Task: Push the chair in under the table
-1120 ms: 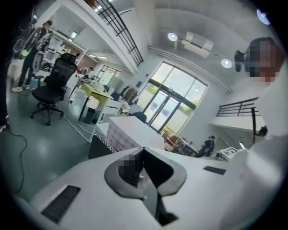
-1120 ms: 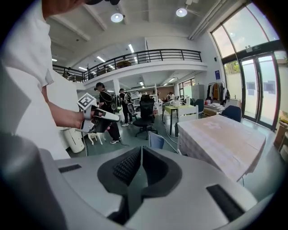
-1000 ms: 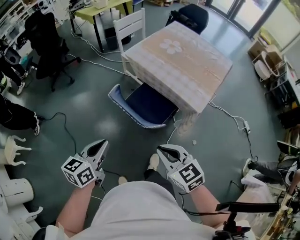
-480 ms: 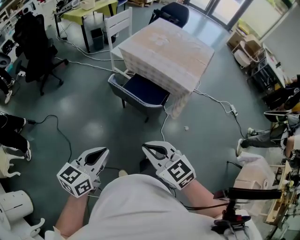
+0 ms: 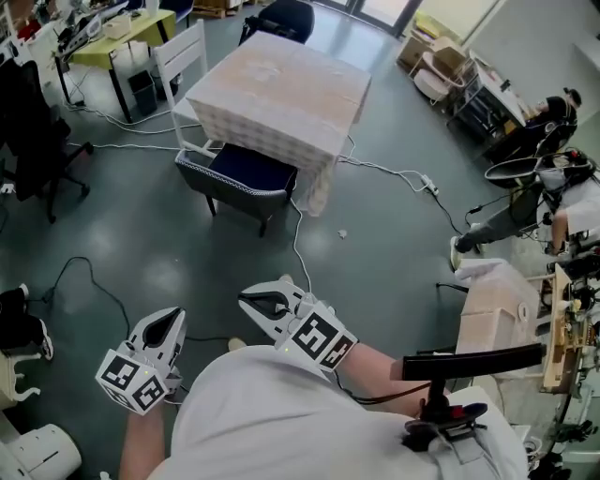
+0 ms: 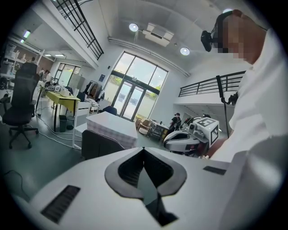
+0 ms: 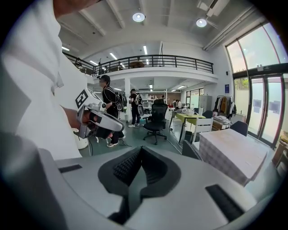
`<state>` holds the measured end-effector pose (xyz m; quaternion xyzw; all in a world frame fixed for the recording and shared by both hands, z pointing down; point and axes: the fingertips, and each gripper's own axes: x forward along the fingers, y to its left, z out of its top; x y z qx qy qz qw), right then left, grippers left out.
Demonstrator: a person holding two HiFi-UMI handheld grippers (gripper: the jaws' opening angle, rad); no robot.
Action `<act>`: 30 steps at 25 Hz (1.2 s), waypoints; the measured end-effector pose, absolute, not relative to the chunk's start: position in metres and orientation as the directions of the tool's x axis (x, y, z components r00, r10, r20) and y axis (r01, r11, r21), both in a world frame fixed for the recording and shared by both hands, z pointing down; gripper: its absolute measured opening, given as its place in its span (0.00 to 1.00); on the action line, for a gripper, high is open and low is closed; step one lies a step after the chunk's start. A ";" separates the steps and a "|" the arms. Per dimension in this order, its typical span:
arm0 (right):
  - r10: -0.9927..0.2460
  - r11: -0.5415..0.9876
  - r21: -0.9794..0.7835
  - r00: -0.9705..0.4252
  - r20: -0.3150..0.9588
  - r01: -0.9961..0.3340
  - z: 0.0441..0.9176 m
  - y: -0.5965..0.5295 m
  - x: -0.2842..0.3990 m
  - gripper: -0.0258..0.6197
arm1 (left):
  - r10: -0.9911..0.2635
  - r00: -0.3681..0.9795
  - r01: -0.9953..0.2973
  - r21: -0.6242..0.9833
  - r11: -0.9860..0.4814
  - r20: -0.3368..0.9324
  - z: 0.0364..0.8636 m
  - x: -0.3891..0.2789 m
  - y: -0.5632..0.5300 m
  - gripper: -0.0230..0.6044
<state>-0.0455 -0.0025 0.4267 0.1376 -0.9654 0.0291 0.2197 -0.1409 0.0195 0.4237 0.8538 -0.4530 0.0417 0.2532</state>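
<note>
The dark blue chair point(image 5: 239, 178) with a patterned rim sits tucked under the near-left side of the square table point(image 5: 281, 89) covered in a pale cloth; only its back and part of the seat show. In the left gripper view the chair's back point(image 6: 101, 144) stands in front of the table point(image 6: 112, 126). Both grippers are far from the chair, close to my body. My left gripper point(image 5: 171, 323) is shut and empty, at the lower left. My right gripper point(image 5: 255, 302) is shut and empty, near the middle. In the right gripper view the table point(image 7: 234, 157) lies right, the chair's back point(image 7: 191, 150) beside it.
A white chair point(image 5: 183, 56) stands at the table's far left, a dark office chair point(image 5: 281, 17) behind it. Cables point(image 5: 375, 169) trail across the grey floor. A black office chair point(image 5: 33, 131) is at the left; a green desk point(image 5: 127, 33) behind. People and clutter stand at the right.
Both grippers have drawn back from the table and chair, which now look smaller and farther off at the upper left. The view has swung right, showing more of the room's right side.
</note>
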 end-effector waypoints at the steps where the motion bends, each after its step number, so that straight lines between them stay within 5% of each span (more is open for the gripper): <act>1: -0.252 0.961 0.006 -0.865 0.433 -0.277 0.428 0.001 -0.045 0.06 | -0.753 0.585 -0.795 0.397 -0.459 0.301 0.426 -0.141 0.023 0.05; 30: -0.281 0.951 0.025 -0.830 0.482 -0.307 0.433 0.017 -0.040 0.06 | -0.701 0.634 -0.761 0.425 -0.491 0.326 0.451 -0.132 0.027 0.05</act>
